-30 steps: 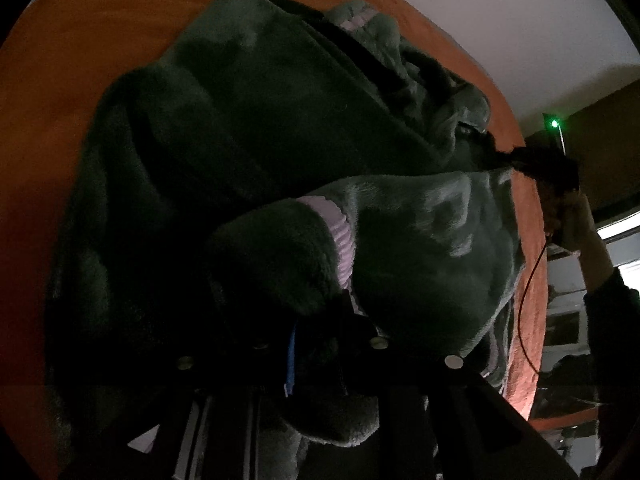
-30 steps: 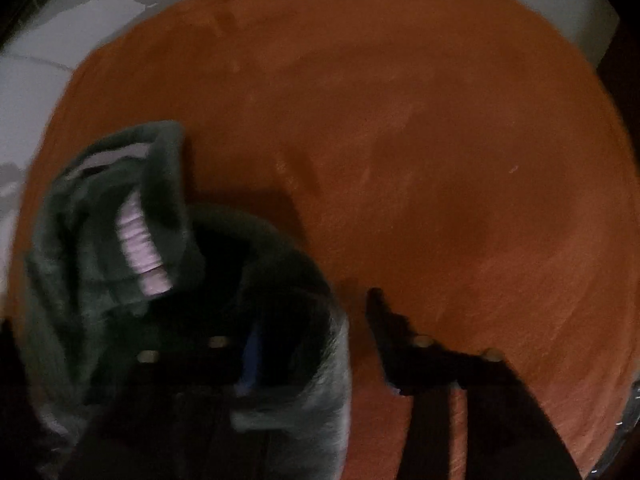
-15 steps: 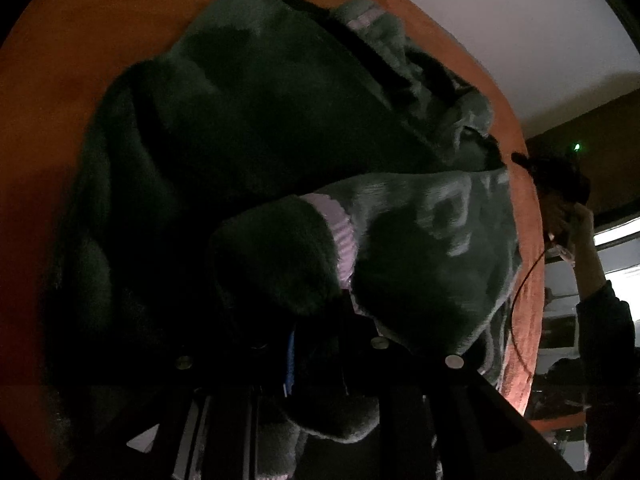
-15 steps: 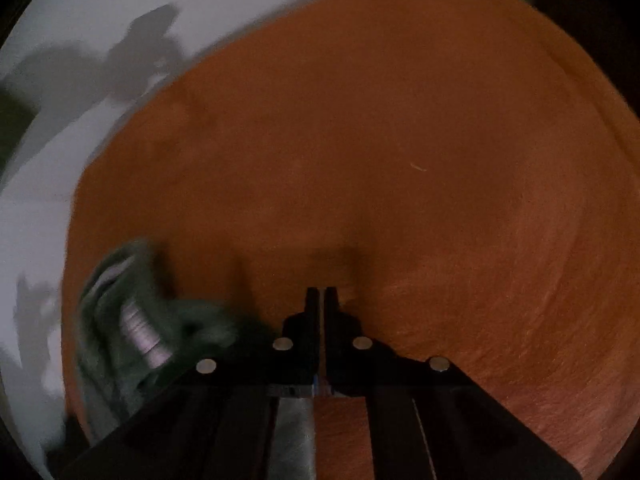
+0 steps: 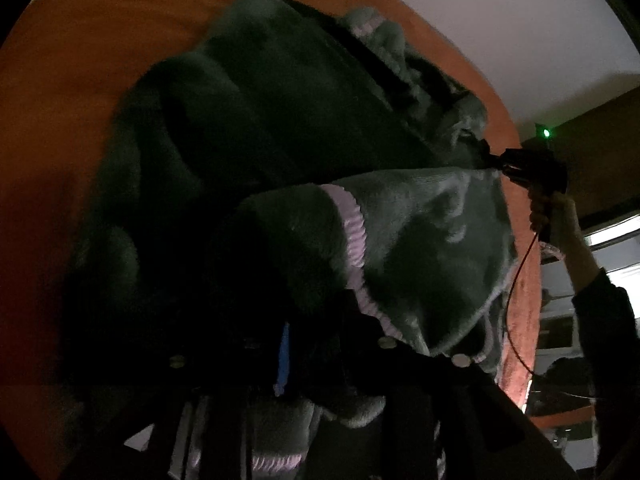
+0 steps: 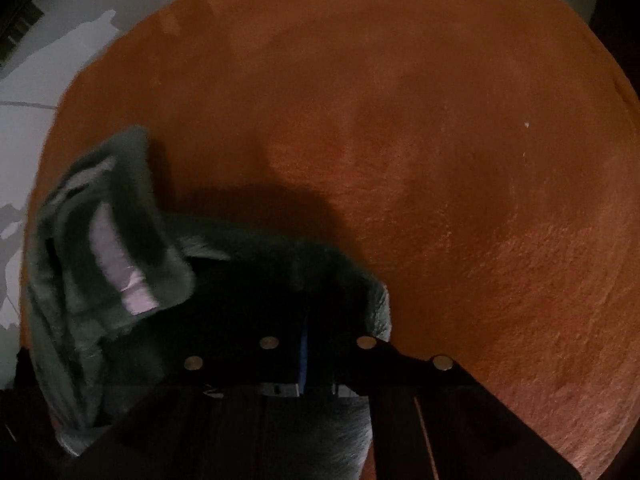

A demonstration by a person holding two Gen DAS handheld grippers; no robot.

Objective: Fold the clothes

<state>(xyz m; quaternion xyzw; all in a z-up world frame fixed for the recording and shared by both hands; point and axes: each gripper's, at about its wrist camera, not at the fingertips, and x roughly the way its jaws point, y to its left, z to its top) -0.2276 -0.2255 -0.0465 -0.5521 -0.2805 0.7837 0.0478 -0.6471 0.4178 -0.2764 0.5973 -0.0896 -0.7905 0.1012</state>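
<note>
the green fleece jacket (image 5: 256,128) lies heaped on a round orange rug (image 5: 72,64), with pale floor (image 5: 500,12) beyond the rug's far edge. in the left wrist view the left claw (image 5: 320,344) sits low in a dark fold of the jacket; a sleeve with a pale pink ribbed cuff (image 5: 354,232) is bunched just ahead of it and fleece lies between its fingers. its jaws are opening, and it is too dark there to say whether the pads press on the cloth. ahead and to the left of this claw the jacket spreads nearly to the rug's edge, leaving only a narrow orange band; a wider strip of bare rug runs along the far left.

far to the right of the left claw, the right claw (image 5: 490,158) meets the jacket's hem corner at the rug's right edge, held by a hand (image 5: 556,216) with a dark sleeve (image 5: 604,320) behind it and a red cable (image 5: 516,280) hanging below.

in the right wrist view the right claw (image 6: 316,340) has fleece (image 6: 112,248) draped over and between its fingers, its jaws opening from a narrow gap; the grip itself is lost in shadow. the cloth lies to the claw's left and under it. ahead and to the right of it the rug is bare and open all the way to its curved edge, and the floor (image 6: 36,128) shows past the rug's left edge.
</note>
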